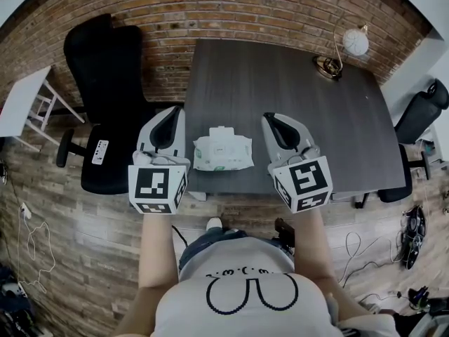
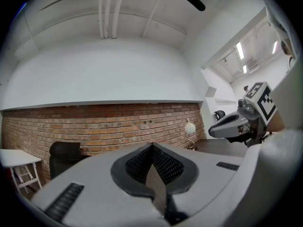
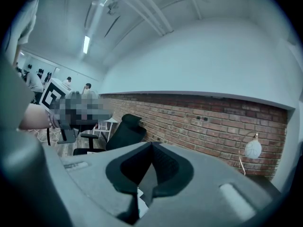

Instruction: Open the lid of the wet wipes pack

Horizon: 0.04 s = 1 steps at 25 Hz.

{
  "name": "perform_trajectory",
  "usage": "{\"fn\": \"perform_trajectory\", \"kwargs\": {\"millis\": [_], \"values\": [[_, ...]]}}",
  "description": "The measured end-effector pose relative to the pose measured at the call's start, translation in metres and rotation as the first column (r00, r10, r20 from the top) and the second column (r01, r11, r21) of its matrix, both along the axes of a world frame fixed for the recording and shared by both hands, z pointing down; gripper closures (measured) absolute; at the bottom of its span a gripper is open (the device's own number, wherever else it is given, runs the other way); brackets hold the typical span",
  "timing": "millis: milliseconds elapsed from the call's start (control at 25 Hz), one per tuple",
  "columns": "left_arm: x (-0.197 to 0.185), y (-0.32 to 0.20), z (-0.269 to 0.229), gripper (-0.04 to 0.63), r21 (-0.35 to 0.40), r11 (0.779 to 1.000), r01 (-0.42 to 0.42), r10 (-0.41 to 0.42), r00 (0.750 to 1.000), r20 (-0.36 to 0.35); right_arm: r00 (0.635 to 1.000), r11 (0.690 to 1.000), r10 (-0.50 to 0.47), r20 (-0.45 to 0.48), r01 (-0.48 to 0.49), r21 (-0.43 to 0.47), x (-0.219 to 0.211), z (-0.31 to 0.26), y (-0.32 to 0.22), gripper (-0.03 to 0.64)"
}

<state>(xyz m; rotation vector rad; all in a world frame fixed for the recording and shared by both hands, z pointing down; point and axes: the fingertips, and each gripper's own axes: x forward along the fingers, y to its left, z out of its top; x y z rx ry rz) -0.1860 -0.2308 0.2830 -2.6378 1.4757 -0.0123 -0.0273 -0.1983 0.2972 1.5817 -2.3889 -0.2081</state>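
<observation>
The unopened wet wipes pack (image 1: 222,153) was seen lying flat at the bench (image 1: 280,83) front edge, long axis 9-to-3, flanked by the left tool (image 1: 171,118) at 9 & right tool (image 1: 273,123) at 3, both closed, empty, approx. equally near.

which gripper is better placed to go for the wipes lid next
Left, narrowly: the left gripper sits slightly closer beside the wet wipes pack than the right gripper. Both are shut and clear of it.
</observation>
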Motion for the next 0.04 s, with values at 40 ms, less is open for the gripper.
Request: {"fn": "perform_trajectory", "kwargs": {"millis": [40], "values": [[0.0008, -0.0004, 0.0001, 0.597, 0.000, 1.000, 0.000, 0.000, 1.000, 0.000, 1.000, 1.000, -0.002, -0.001, 0.002, -0.001, 0.0002, 0.0004, -0.0003, 0.620]]}}
